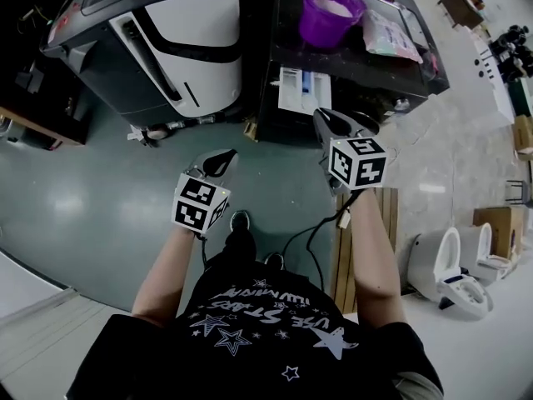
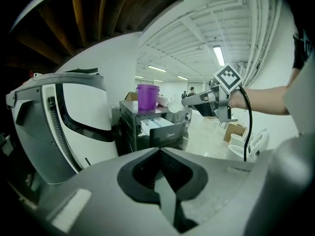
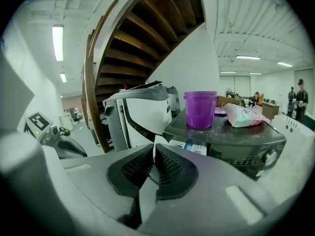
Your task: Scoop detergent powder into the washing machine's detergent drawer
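Both grippers are clear of the washing machine, with nothing in either. The left gripper has its jaws pressed together and empty. Same for the right gripper: pads meet, nothing between them.

Key geometry: the detergent drawer is pulled out of the machine's front at its left end. Its long axis runs from the front panel toward the person. It lies straight ahead of the right gripper's tips, so the right is clearly the nearer one. The left hangs lower and off to the side, closer to the white-and-grey appliance.

Containers:
- Purple tub: upright on the machine's top toward the left end, directly behind and above the drawer. White detergent powder is visible inside, with loose specks on the top around its base.
- Plastic bag: lying on the top just right of the tub, pale contents.
- Drawer: white compartments plus 1 blue insert. Can't tell if any powder is in them.

No scoop in any view; it could be inside the tub, hidden.

Judgement: an open drawer, a stocked tub and 2 empty grippers fit either a pause ahead of a scoop or one after a dose was tipped in. Either way, tub-to-drawer is a short drop forward and down on the right gripper's side.
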A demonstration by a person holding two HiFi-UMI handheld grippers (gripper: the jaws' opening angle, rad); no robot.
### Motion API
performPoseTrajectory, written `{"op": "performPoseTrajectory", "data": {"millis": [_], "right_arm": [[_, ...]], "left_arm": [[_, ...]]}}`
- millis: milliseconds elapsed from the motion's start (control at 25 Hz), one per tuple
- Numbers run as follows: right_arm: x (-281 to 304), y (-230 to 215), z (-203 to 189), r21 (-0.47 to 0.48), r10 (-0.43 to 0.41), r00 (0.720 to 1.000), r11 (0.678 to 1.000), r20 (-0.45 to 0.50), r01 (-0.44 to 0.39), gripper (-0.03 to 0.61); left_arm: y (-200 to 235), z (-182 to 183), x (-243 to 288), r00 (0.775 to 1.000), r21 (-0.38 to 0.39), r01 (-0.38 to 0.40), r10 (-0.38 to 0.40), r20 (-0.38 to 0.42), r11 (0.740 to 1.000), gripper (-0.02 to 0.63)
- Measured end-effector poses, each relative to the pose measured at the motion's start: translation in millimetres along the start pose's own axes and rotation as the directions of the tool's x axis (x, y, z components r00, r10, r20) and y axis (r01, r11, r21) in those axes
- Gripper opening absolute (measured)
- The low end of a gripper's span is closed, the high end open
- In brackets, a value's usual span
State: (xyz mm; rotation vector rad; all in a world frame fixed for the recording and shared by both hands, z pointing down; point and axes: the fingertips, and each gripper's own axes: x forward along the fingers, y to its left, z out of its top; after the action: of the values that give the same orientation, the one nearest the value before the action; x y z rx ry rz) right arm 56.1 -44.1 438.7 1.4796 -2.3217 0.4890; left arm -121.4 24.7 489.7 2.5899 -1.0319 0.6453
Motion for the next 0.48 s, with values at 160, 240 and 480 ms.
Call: {"op": "performPoseTrajectory", "data": {"millis": [160, 240, 480], "right_arm": [[-38.1, 10.0, -11.2, 0.016, 0.02, 1.0, 1.0, 0.025, -0.02, 0.035], [-56.1, 12.4, -17.5, 0.019, 0.025, 0.999, 0.999, 0.035, -0.025, 0.035], [-98.6, 18.2, -30.5, 0.009, 0.029, 0.998, 1.0, 0.059, -0.03, 0.035]], "left_arm": [[-31.5, 3.3, -12.5, 1.0, 0.008, -0.009, 0.009, 0.018, 1.0, 0.0], [-46.5, 4.0, -18.3, 1.0, 0.017, -0.015, 0.015, 0.024, 1.0, 0.0], [-80.9, 4.0, -37.5, 0.998, 0.02, -0.039, 0.038, 0.047, 0.999, 0.0]]}}
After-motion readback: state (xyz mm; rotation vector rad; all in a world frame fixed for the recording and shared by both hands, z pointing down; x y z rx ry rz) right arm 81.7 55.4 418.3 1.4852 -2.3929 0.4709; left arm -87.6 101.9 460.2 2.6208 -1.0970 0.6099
